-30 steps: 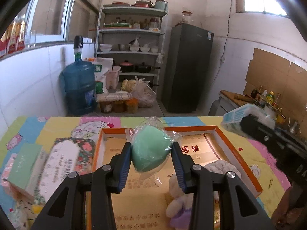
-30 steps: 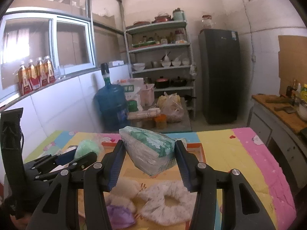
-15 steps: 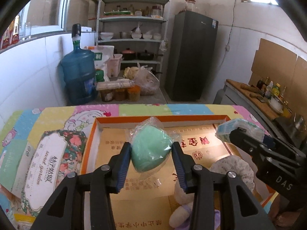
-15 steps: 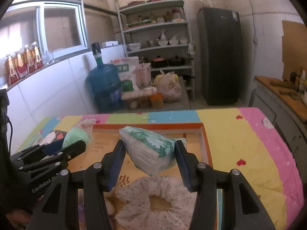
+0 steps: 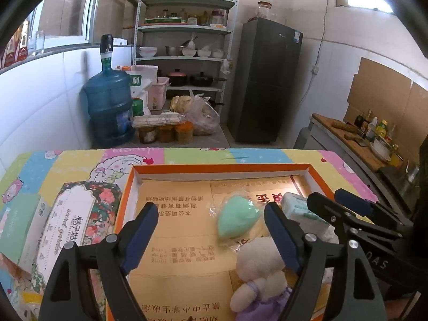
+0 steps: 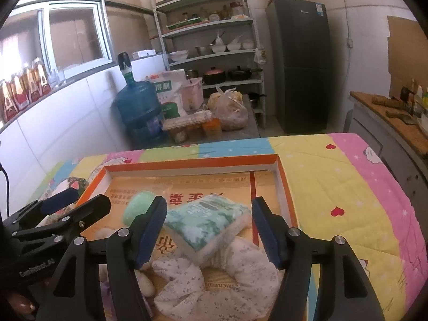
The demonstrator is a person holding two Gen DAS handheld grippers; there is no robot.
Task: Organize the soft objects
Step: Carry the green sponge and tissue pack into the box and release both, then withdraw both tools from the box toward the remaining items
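Both grippers have just opened: the sponge (image 5: 238, 220) lies free at two o'clock between the left gripper (image 5: 211, 236) jaws, the tissue pack (image 6: 207, 220) free inside the right gripper (image 6: 210, 231); both now rest in the box (image 5: 214, 167)

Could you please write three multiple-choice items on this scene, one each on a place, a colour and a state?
1. Where does the green teardrop sponge in clear wrap lie?
A. in the shallow orange-rimmed cardboard box
B. on the shelf
C. on the floor
2. What colour is the plush toy's garment?
A. red
B. purple
C. black
3. How is the left gripper?
A. shut on the sponge
B. open
C. out of view

A: it rests on the box floor. B: lilac fabric shows. B: its fingers stand clear of the sponge, having just opened.
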